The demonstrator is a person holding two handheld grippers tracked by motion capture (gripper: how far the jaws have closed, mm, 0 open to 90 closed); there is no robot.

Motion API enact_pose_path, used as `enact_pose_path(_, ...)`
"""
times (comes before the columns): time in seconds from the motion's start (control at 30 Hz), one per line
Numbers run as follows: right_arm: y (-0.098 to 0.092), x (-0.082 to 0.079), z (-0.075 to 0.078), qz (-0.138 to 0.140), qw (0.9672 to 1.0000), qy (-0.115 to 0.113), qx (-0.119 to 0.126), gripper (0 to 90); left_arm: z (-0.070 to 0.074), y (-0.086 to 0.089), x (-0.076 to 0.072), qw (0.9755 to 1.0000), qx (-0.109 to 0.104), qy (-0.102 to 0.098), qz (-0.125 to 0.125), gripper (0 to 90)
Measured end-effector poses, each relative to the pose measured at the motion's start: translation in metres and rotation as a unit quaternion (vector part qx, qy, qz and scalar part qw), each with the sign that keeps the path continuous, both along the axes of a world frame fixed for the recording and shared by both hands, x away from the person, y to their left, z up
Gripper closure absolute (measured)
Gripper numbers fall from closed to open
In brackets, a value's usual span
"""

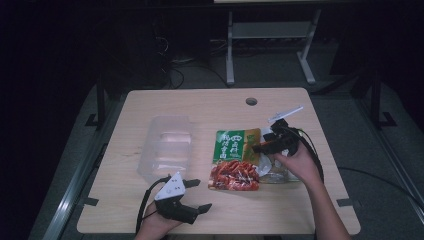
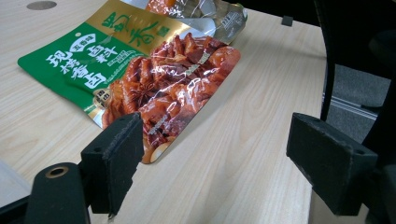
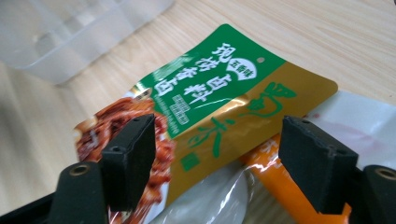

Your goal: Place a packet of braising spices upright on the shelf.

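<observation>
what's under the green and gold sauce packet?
Under the green and gold sauce packet lies a clear packet with orange print, sticking out along one edge; the rest of it is covered.

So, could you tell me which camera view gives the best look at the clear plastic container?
The high view: the clear plastic container shows whole there, left of the green seasoning packet on the table. The right gripper view catches part of it, blurred, at the top left. The left gripper view has at most a pale sliver at its bottom left edge.
</observation>
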State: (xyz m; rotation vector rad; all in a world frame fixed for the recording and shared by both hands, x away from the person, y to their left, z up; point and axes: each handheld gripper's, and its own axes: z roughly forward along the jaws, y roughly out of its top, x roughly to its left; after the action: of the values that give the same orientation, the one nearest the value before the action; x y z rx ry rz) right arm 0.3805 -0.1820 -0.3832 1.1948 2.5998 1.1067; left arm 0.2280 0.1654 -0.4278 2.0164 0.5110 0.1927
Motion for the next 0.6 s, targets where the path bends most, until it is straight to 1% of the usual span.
enact_pose_path(0.03,0.002,0.005,-0.001,-0.005,0.9999,0.013,-0.007,28.9,0.0,0.0,0.0,1.0,-0.001,0.0,0.0,18.8)
enact_pose_path(0.07,0.002,0.005,-0.001,-0.005,0.9999,0.013,-0.007,28.9,0.0,-0.001,0.0,1.0,-0.006,0.002,0.002,18.8)
enact_pose_path(0.1,0.004,0.013,-0.004,-0.011,0.9995,0.024,-0.016,28.8,0.0,-0.001,0.001,1.0,-0.001,0.0,-0.001,18.8)
enact_pose_path(0.13,0.004,0.013,-0.004,-0.011,0.9995,0.024,-0.016,28.8,0.0,-0.001,0.001,1.0,-0.001,0.0,-0.001,18.8)
enact_pose_path(0.17,0.006,0.019,-0.007,-0.019,0.9988,0.038,-0.022,30.2,0.0,-0.001,0.001,1.0,0.0,0.001,-0.001,18.8)
enact_pose_path(0.2,0.006,0.019,-0.007,-0.019,0.9988,0.038,-0.022,30.2,0.0,-0.002,0.001,1.0,0.001,0.0,-0.003,18.8)
enact_pose_path(0.23,0.007,0.023,-0.009,-0.032,0.9978,0.048,-0.032,30.7,0.0,-0.003,0.002,1.0,0.003,0.0,-0.004,18.8)
enact_pose_path(0.27,0.007,0.023,-0.009,-0.032,0.9978,0.048,-0.032,30.7,0.0,-0.003,0.002,1.0,0.003,0.0,-0.004,18.8)
enact_pose_path(0.33,0.007,0.027,-0.011,-0.046,0.996,0.066,-0.039,32.0,-0.001,-0.003,0.002,1.0,0.002,0.0,-0.003,18.8)
enact_pose_path(0.37,0.007,0.032,-0.014,-0.051,0.9949,0.076,-0.042,34.1,-0.001,-0.003,0.001,1.0,0.002,-0.001,-0.003,18.8)
enact_pose_path(0.43,0.007,0.034,-0.015,-0.054,0.9944,0.081,-0.042,34.8,0.0,-0.003,0.0,1.0,0.002,-0.002,-0.002,18.8)
enact_pose_path(0.47,0.006,0.035,-0.016,-0.06,0.9939,0.082,-0.042,35.2,0.0,-0.003,0.0,1.0,0.001,-0.002,-0.002,18.8)
enact_pose_path(0.5,0.006,0.039,-0.018,-0.065,0.9931,0.09,-0.04,36.9,0.0,-0.003,0.0,1.0,0.003,-0.004,-0.002,18.8)
enact_pose_path(0.6,0.006,0.041,-0.02,-0.066,0.9926,0.095,-0.036,37.5,-0.001,-0.003,0.001,1.0,0.001,-0.002,0.0,18.8)
